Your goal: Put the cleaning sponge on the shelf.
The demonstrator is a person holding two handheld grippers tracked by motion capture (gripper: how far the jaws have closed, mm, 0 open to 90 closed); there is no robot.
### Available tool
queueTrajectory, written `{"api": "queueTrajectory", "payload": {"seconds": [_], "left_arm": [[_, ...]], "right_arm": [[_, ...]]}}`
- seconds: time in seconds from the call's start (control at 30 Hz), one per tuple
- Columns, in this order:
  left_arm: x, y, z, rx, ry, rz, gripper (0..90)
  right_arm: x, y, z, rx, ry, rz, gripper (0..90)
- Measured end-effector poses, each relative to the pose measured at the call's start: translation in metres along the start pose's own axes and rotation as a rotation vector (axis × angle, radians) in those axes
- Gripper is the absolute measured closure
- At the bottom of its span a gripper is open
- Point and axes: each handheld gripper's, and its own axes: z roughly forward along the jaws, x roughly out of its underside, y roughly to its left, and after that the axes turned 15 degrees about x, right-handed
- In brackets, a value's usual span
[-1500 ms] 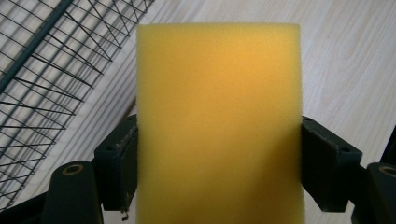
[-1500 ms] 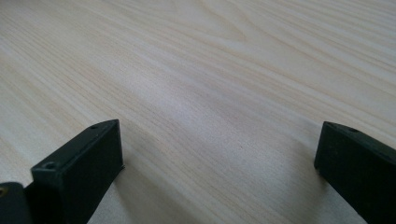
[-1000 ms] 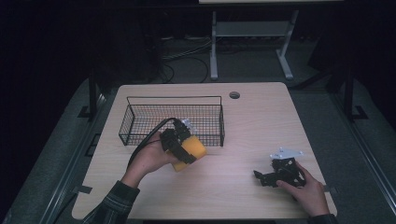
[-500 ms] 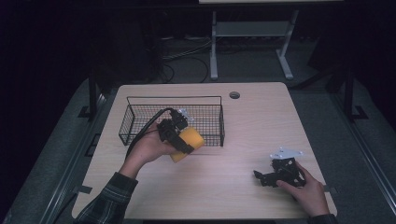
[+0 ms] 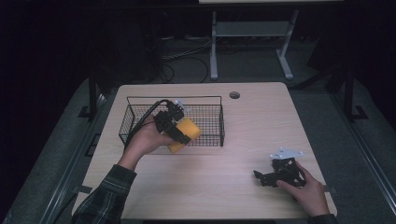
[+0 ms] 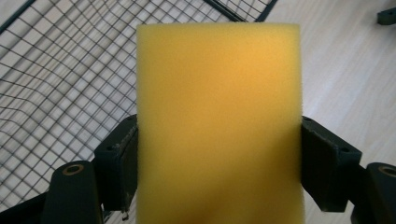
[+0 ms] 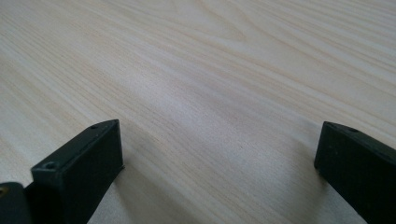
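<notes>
We hold a yellow sponge at the front edge of the wire basket.

Our left gripper (image 5: 180, 133) has its jaws clamped on the two sides of the sponge (image 5: 183, 134), which we hold lifted over the near wall of the basket (image 5: 140, 99), its mesh showing behind the sponge in the left gripper view. Our right gripper (image 5: 268, 176) rests low on the wooden table (image 5: 261, 116) near its front right corner, well apart from the basket, jaws spread wide over bare wood.

table (image 5: 243, 140) light wood | grommet hole (image 5: 234, 95) far edge | cables (image 5: 187, 51) on floor
</notes>
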Motion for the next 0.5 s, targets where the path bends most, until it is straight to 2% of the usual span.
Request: {"api": "queueTrajectory", "payload": {"seconds": [0.5], "left_arm": [[-0.001, 0.023, -0.011, -0.045, -0.016, -0.043, 24.5]], "right_arm": [[0.0, 0.0, 0.0, 0.002, -0.001, -0.003, 0.3]]}}
